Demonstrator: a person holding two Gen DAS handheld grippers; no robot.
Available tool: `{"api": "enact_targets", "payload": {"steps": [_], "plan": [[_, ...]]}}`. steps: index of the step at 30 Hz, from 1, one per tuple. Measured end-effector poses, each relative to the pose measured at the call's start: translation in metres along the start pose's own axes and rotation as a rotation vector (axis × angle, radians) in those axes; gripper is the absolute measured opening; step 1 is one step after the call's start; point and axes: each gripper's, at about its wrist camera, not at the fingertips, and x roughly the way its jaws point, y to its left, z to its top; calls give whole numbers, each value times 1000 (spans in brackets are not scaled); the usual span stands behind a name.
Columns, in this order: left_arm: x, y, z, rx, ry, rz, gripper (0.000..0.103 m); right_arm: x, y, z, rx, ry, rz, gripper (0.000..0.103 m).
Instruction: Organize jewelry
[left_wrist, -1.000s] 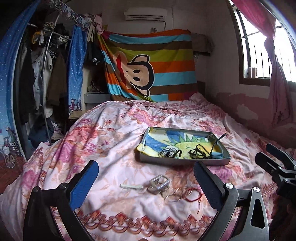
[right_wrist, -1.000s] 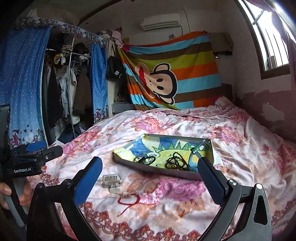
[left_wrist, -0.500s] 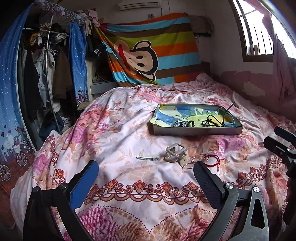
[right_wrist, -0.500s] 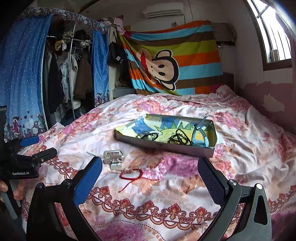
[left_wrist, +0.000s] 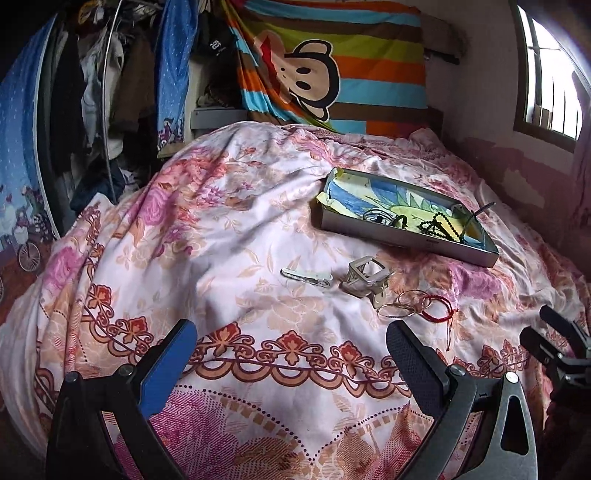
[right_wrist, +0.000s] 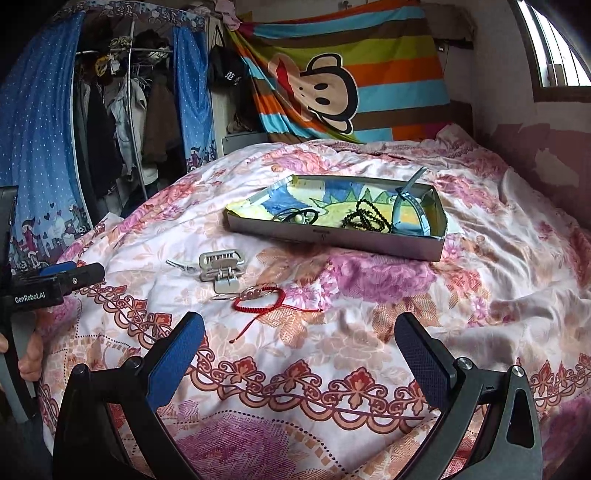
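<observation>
Ahead, the red braided cord bracelet (right_wrist: 259, 300) lies on the floral bedspread (right_wrist: 369, 332), left of centre before the empty, spread right tongs (right_wrist: 299, 347), nearer them than the equally open left tongs (left_wrist: 291, 354).

Small bedroom, daylight from a barred window (left_wrist: 550, 74) on the right wall w/ a pink curtain (left_wrist: 581, 177) beside it. A bed fills most of the room, covered by a pink & white floral quilt (left_wrist: 229, 229). Behind the bed hangs a striped blanket w/ a cartoon monkey face (right_wrist: 332, 88). At left, an open clothes rack (right_wrist: 125, 110) crammed w/ jackets, framed by blue dotted curtains (right_wrist: 37, 147). Wall below the window shows patchy, peeling paint (right_wrist: 546, 147).
</observation>
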Motion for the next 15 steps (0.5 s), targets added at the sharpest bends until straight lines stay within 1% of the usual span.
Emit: {"api": "enact_targets", "payload": {"steps": [4,7,15], "plan": [[11,-1,3,10,34,-18,103,5,-2,0,8,29,13,101],[23,-3,10,30,68,-41,103,12,-2,0,4,70,28,101],[58,-8,29,140,143,-87,103,44,-4,7,-40,176,118,101]]}}
